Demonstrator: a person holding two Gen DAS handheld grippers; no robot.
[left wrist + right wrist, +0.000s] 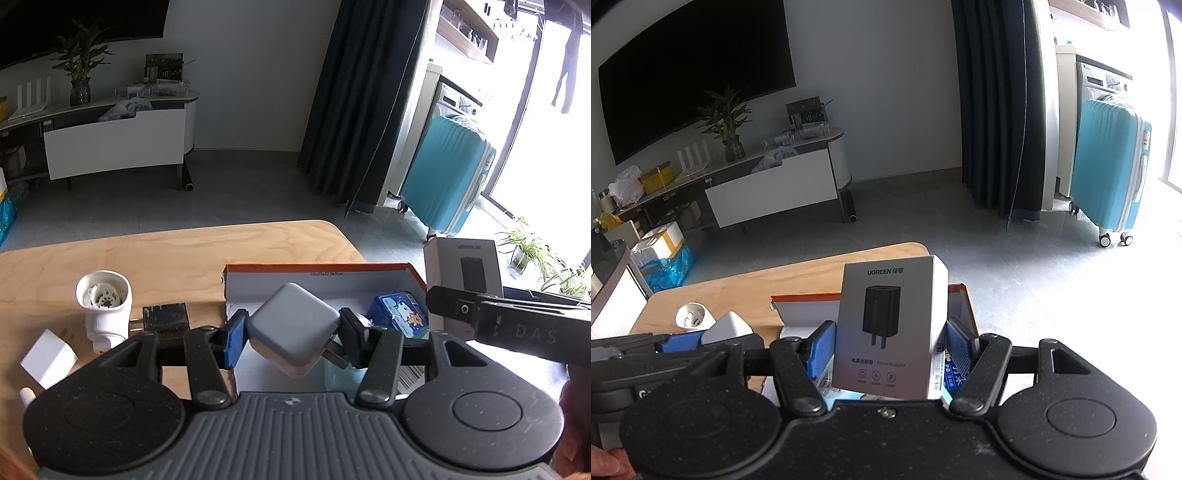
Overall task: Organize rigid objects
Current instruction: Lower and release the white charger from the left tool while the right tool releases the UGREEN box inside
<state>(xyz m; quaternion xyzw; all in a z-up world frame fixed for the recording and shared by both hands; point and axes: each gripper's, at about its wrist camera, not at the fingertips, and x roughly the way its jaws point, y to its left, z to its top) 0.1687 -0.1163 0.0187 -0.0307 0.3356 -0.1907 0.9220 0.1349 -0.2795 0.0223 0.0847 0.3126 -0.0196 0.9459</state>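
With our left gripper (291,334) clamped on the white charger (293,328) and our right gripper (890,349) on the adapter box (890,328), both above the orange-rimmed box (321,275), we should lower each inside before letting go
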